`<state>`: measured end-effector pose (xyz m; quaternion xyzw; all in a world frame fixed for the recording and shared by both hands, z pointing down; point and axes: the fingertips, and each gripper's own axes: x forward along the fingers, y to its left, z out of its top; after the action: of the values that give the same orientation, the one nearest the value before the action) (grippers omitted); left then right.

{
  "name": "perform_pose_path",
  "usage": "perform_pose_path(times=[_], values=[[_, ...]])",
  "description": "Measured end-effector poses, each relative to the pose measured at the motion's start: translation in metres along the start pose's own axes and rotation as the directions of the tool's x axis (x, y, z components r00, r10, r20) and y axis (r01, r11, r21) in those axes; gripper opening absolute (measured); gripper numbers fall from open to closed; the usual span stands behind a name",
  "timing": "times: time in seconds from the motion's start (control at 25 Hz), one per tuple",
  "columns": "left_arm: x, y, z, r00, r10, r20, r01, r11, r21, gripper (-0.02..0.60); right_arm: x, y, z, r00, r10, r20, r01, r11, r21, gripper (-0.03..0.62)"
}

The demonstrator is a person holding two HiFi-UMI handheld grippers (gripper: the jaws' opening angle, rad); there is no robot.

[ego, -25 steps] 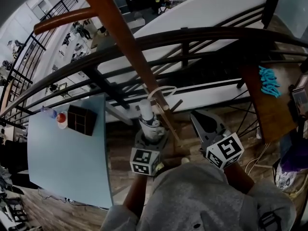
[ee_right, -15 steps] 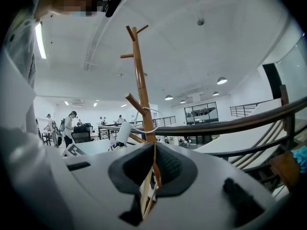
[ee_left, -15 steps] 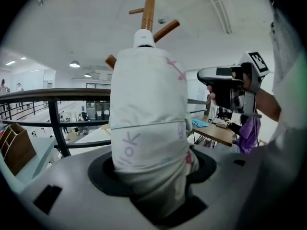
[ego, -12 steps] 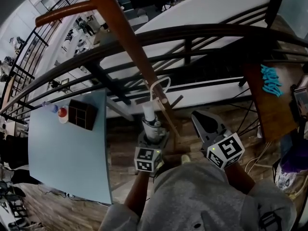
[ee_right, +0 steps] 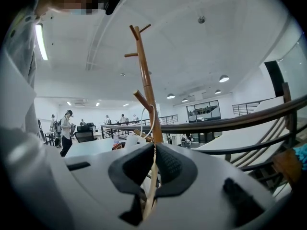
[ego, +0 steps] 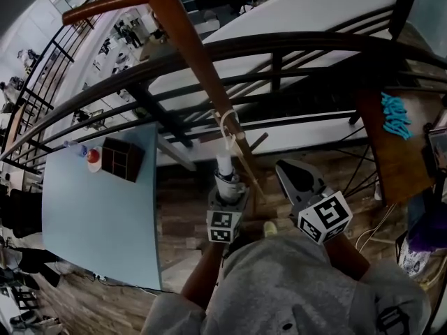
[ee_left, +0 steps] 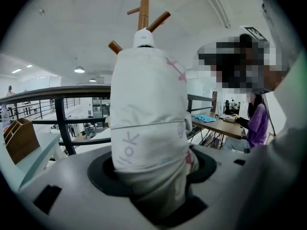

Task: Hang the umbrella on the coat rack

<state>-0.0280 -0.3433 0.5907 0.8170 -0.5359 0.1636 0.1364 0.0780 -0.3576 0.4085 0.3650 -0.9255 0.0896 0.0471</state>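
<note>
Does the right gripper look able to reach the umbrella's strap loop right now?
Probably yes. The right gripper, jaws together and empty, sits beside the umbrella; the strap loop at the coat rack lies ahead, with only a thin peg near the path.

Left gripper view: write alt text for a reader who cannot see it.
A white folded umbrella stands upright in the jaws of the left hand-held gripper, filling the middle. The wooden coat rack rises behind it, pegs showing above its top. A dark railing crosses at left; a person in purple is at a desk at right.
</note>
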Motion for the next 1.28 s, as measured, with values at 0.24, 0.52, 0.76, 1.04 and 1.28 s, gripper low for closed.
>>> perform_pose_path(times=[0.24, 0.52, 0.76, 1.04, 1.28], values=[[0.006, 0.003, -0.023, 0.999, 0.047, -0.027, -0.047, 0.999, 0.007, 0.294, -0.002, 0.004, -0.010, 1.000, 0.012, -0.010, -0.012, 1.000, -0.009, 0.029], [0.015, -0.001, -0.027, 0.998, 0.061, -0.024, -0.061, 0.998, 0.017, 0.298, -0.007, 0.003, -0.013, 1.000, 0.015, -0.019, -0.015, 1.000, -0.004, 0.029], [0.021, -0.010, -0.030, 0.999, 0.041, -0.025, -0.041, 0.999, 0.009, 0.301, -0.016, -0.006, -0.015, 1.000, 0.000, -0.022, 0.001, 1.000, 0.004, 0.029], [0.023, -0.017, -0.030, 0.999, 0.039, -0.035, -0.039, 0.999, 0.006, 0.314, -0.027, -0.012, -0.014, 1.000, -0.011, -0.013, 0.011, 1.000, 0.009, 0.029], [0.016, -0.017, -0.019, 0.999, 0.045, -0.003, -0.045, 0.999, -0.018, 0.333, -0.031, -0.011, -0.011, 1.000, 0.004, -0.002, -0.004, 1.000, 0.013, 0.029]])
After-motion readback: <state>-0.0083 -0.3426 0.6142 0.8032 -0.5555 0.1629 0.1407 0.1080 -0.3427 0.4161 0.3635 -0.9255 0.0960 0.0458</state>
